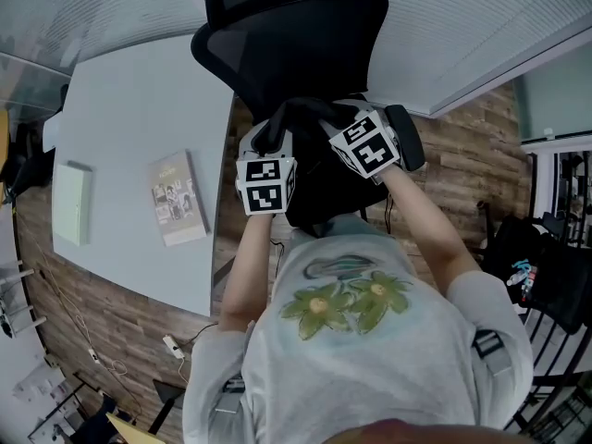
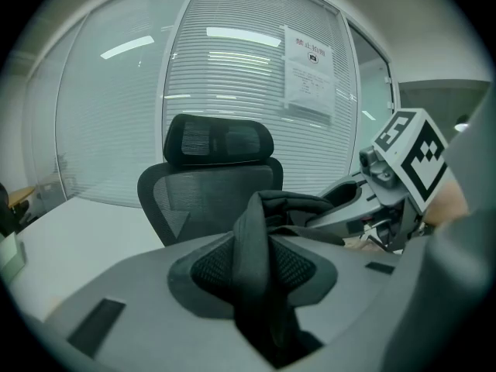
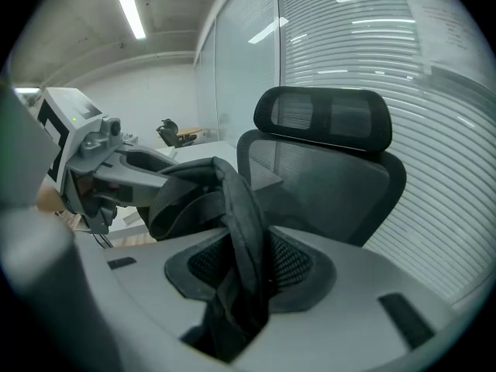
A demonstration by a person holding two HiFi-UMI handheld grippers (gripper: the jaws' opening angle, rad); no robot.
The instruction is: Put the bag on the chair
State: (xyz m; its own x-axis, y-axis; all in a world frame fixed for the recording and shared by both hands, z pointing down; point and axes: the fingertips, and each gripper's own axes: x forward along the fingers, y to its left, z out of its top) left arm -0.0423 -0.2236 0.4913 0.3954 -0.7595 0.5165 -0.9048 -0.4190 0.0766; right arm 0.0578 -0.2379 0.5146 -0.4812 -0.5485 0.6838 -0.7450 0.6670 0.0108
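Left tool (image 2: 260, 304) and right tool (image 3: 236, 304) each clamping strap of black fabric bag (image 2: 260, 235). Bag hanging in front of black mesh office chair (image 1: 296, 35), not yet resting there. Lowering onto seat and releasing remaining.

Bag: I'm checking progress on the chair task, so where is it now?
Centre of the head view: the bag hangs by its black straps, clamped in the left hand-held gripper and right hand-held gripper, in front of the chair backrest.
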